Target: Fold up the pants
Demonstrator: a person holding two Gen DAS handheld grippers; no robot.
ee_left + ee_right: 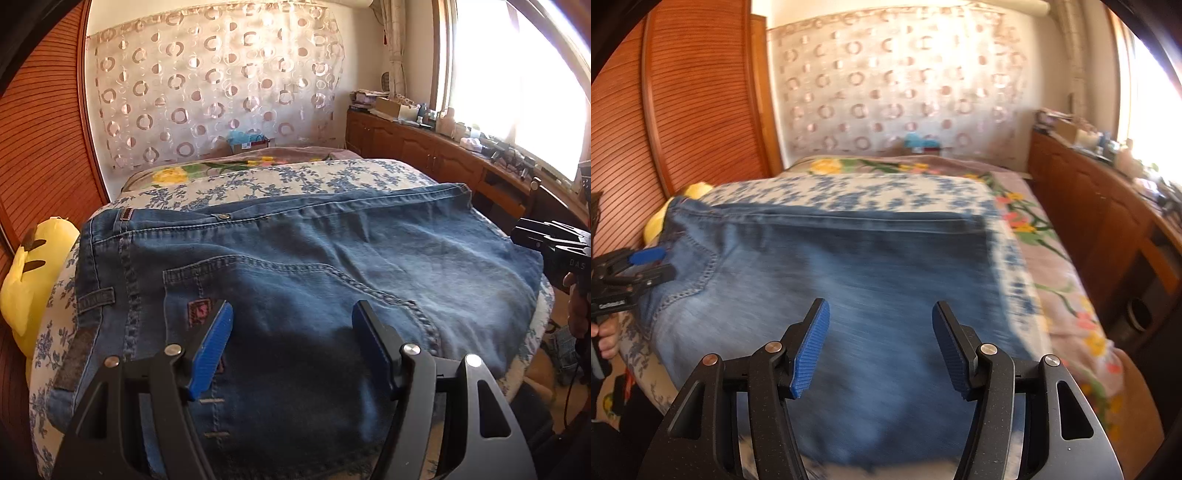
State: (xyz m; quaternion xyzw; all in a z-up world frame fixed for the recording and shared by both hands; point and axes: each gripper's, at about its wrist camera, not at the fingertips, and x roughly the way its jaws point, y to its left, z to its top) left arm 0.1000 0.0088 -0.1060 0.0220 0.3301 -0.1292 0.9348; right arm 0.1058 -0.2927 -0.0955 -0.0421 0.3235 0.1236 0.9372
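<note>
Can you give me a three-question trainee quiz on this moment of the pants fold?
1. True or false: the left gripper is clamped on the jeans.
2. What lies directly under the jeans? A) bare wooden floor B) blue-flowered cover C) glass desk
3. Fill in: the yellow plush sits at the jeans' ____ end.

Key
1. False: both the left and right gripper stand open over the denim, nothing between the pads.
2. B
3. Waistband: it is beside the belt loops and back pocket.
</note>
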